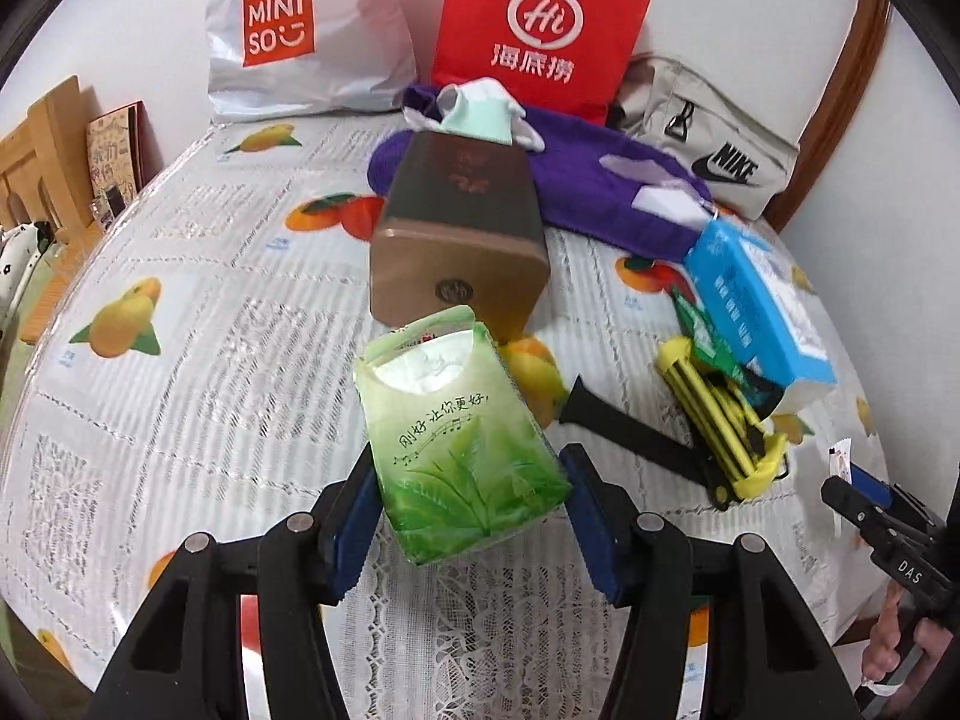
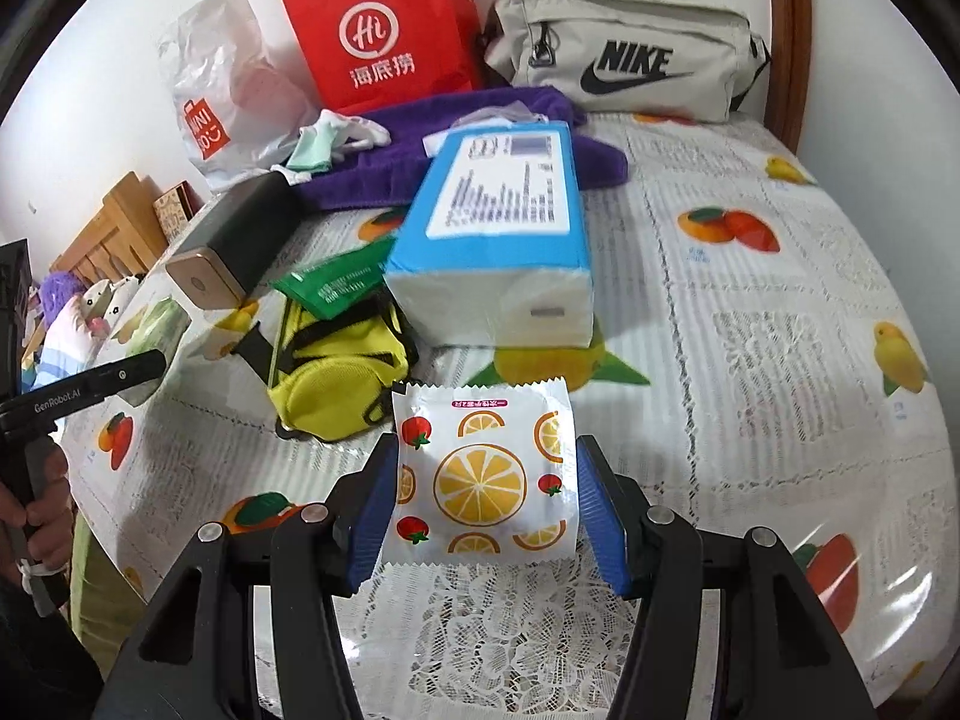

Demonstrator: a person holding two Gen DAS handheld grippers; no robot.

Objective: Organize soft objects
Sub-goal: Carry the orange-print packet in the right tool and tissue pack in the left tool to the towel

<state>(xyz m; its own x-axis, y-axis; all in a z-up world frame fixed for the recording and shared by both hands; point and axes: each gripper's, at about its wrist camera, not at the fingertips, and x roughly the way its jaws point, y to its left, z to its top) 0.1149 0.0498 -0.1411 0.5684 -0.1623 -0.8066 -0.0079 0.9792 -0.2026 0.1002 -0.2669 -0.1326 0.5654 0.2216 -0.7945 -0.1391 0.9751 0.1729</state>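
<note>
The left gripper (image 1: 474, 516) has its jaws clamped on a green tissue pack (image 1: 462, 438), blue pads pressing both sides, the pack tilted with its torn-open top pointing away and lifted over the surface (image 1: 198, 372), which wears a fruit-printed cloth under clear plastic. The right gripper (image 2: 486, 492) has its jaws closed on a flat white sachet (image 2: 483, 474) printed with lemon slices and tomatoes — the pads meet its left and right edges, and it is held low over the lace edging of the cloth.

Just beyond the sachet lies a yellow pouch (image 2: 336, 384) with black straps, a green packet (image 2: 330, 288) resting on its far end. Touching the pouch on the right is a blue tissue pack (image 2: 498, 228), lying label-up and tilted. Left of these a brown box (image 1: 459, 240) with a gold end cap lies lengthwise, just beyond the green tissue pack in the left view.

Behind the box and the blue pack sprawls a purple towel (image 1: 588, 186), with a mint-and-white cloth (image 1: 480, 114) bunched on its left end — touching the box's far end. Against the wall stand a white Miniso bag (image 1: 300, 42), a red paper bag (image 1: 540, 30) and, on the right, a beige Nike bag (image 2: 624, 54).
</note>
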